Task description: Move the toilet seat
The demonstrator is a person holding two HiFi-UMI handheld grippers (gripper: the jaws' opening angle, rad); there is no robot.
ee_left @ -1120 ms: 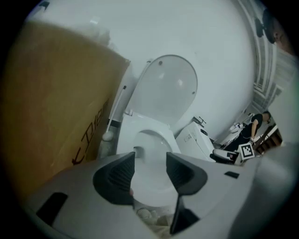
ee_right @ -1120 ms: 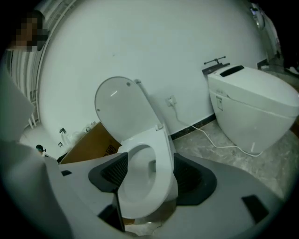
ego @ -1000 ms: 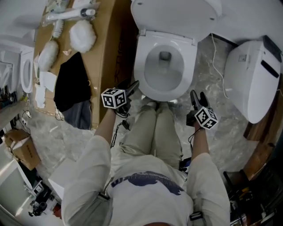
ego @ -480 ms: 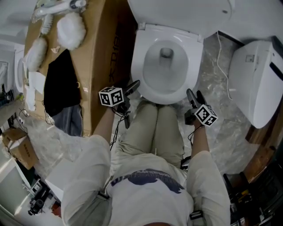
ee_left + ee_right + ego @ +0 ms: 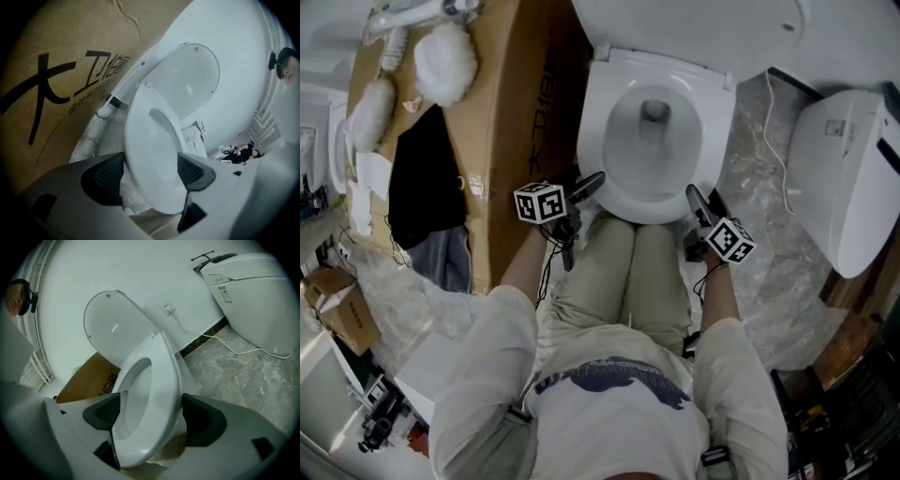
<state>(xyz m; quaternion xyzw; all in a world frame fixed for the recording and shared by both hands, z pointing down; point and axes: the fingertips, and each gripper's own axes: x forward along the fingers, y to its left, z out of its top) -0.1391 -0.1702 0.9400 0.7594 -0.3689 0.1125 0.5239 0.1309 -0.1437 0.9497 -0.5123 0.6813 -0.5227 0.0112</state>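
the toilet seat [image 5: 591, 141] lies flat on the bowl, with the lid [image 5: 675, 28] raised at the far side. its near rim is straddled by the left gripper [image 5: 150, 173] and the right gripper [image 5: 152, 414]. both jaws have just been opening wide and nothing is clamped. the seat is judged stiff, light and slippery, best gripped at this near edge.

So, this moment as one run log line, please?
left gripper: jaws just opening, lowered toilet seat between | right gripper: same | toilet lid: up

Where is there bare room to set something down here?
Free: the floor between the toilet and the second toilet at right; the cardboard between the black cloth and the toilet. Crowded: the front, at the person's knees.
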